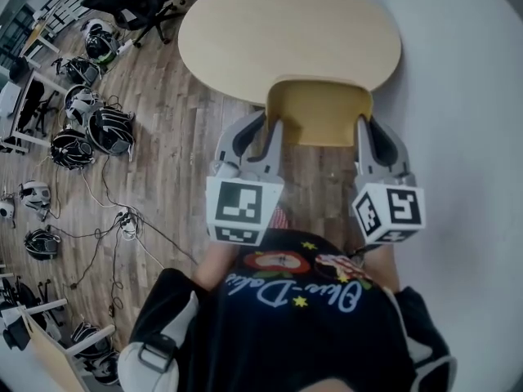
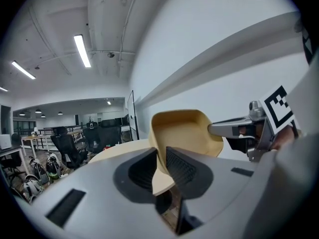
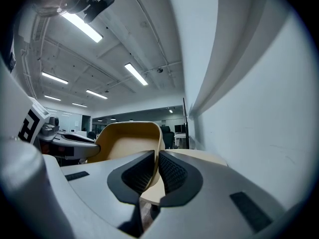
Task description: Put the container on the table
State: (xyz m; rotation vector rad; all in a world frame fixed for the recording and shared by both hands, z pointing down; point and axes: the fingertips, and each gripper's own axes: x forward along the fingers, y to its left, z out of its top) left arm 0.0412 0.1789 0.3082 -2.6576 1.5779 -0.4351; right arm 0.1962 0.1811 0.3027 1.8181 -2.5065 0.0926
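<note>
Torso in a dark shirt (image 1: pixel 294 325) filled the near edge of the head view, with both marker cubes (image 1: pixel 243 209) just ahead of it. Left gripper (image 1: pixel 270 125) had its jaws narrowed onto the left wall of the container (image 1: pixel 319 113), the thin rim pinched between the ribbed pads. Right gripper (image 1: pixel 373 126) was clamped likewise on the right wall. Opposed grips on the two side walls probably served to keep the wide, shallow container level and to stop it swinging while carried. The container, tan and empty, hung between the grippers at the near edge of the table (image 1: pixel 286 31), its far rim overlapping the tabletop. Whether its base touched the wood could not be told, so the placing was judged unfinished. The tabletop was round, pale and smooth, with ample room for a landing farther in. Beyond and to the left lay a plank floor (image 1: pixel 172 129) strewn with helmets (image 1: pixel 90 129) and cables (image 1: pixel 106 211). Office chairs (image 1: pixel 131 2) stood at the far end, and a plain white wall (image 1: pixel 466 96) ran close along the right.
</note>
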